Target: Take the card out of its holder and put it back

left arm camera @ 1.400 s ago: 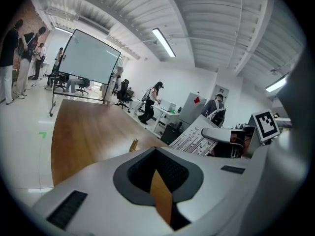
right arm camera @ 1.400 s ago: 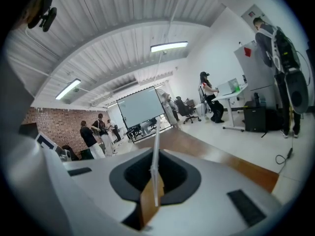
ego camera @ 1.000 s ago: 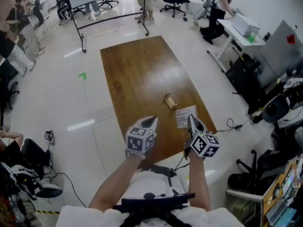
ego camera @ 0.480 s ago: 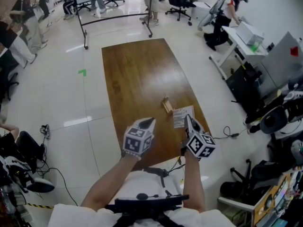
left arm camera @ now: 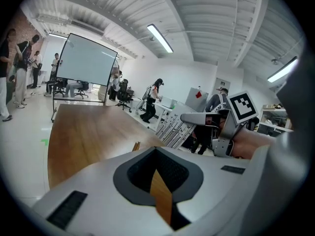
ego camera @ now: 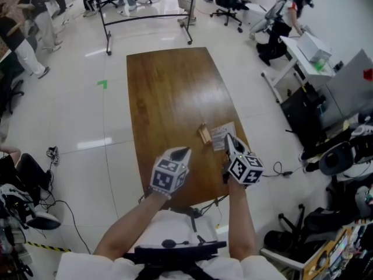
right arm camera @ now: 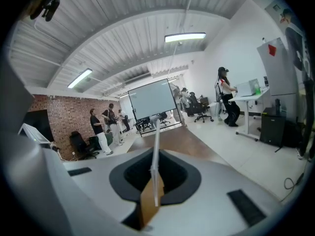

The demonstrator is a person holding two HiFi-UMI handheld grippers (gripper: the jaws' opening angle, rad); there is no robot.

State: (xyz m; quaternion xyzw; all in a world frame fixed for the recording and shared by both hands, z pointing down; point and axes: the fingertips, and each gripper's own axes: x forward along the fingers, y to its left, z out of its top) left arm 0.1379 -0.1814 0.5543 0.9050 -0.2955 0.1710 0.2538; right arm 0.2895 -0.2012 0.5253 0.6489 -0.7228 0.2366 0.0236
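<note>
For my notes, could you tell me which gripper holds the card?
The right gripper: the white card stands edge-on between its jaws; the left gripper holds nothing.

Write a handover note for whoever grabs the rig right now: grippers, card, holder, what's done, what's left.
Left gripper: jaws together, nothing in them, over the near end of the table.
Right gripper: shut on the card, gripped at its near edge.
Card: out of the holder, just to the right of it in the head view. Whether it touches the table can't be told.
Holder: small wooden piece on the table, no card in it.
Done: card taken out.
Left: slot the card back into the holder, then release.
</note>
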